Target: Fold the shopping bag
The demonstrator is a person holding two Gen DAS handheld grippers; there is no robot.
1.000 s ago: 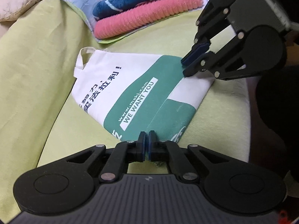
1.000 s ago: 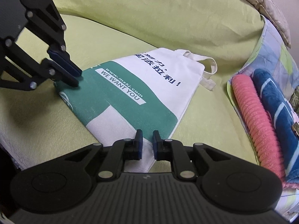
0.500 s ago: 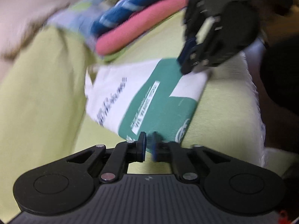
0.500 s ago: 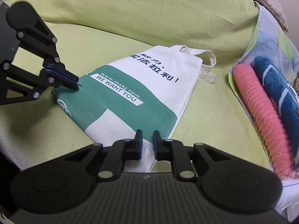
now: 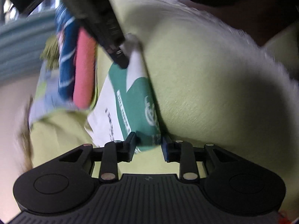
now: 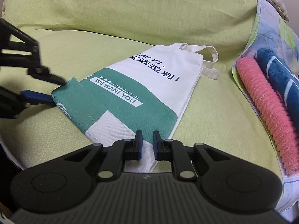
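A white and green canvas shopping bag (image 6: 142, 93) lies flat on a yellow-green sofa seat, handles (image 6: 207, 59) toward the backrest. My left gripper (image 5: 148, 145) is open, rolled on its side, its fingers either side of the bag's green bottom corner (image 5: 147, 119); it also shows in the right wrist view (image 6: 50, 89), jaws apart at that slightly lifted corner. My right gripper (image 6: 147, 143) has a small gap between its pads, over the bag's other bottom corner, gripping nothing. It shows in the left wrist view (image 5: 119, 56) as a dark blurred shape.
A pink rolled towel (image 6: 269, 108) and a blue striped towel (image 6: 280, 80) lie on a patterned cloth at the right. The sofa backrest (image 6: 130, 9) rises behind the bag. The seat's front edge (image 5: 243, 43) is close by.
My left gripper has opened and rolled sideways, and now straddles the bag's bottom corner, which has lifted slightly. My right gripper has stayed at its corner with the same small gap.
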